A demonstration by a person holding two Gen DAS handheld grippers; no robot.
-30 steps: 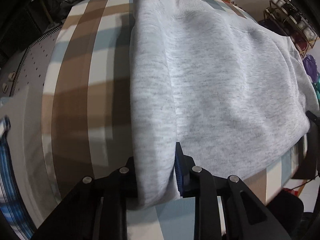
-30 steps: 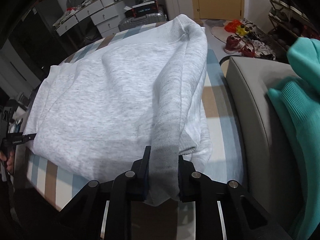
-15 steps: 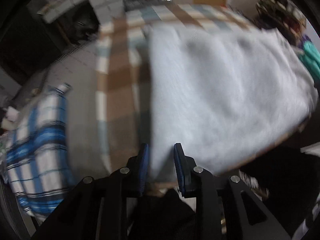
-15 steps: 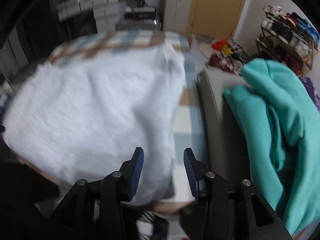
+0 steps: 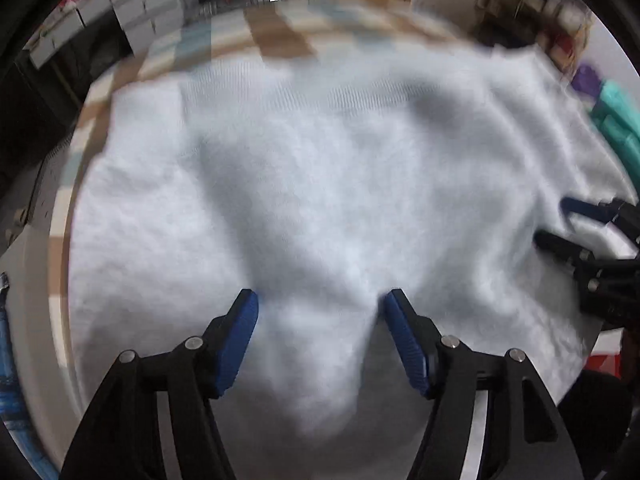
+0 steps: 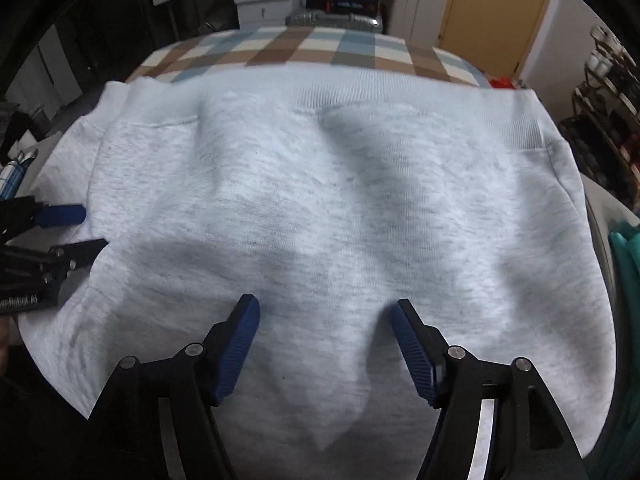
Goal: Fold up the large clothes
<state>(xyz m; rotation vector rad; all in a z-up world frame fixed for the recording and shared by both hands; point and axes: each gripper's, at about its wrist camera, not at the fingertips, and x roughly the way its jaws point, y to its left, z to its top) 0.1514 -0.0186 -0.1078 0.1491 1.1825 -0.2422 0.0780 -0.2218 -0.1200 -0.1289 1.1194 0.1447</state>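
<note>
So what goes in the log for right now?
grey sweatshirt: on checked cloth | left gripper: opening, cloth between | right gripper: opening, cloth between

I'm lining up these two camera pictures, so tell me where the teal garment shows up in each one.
Left wrist view: the teal garment is a blurred patch at the right edge, upper half.
Right wrist view: it is a sliver at the right edge, about mid-height.
Shared landmark: the grey sweatshirt spread on the checked cloth.
</note>
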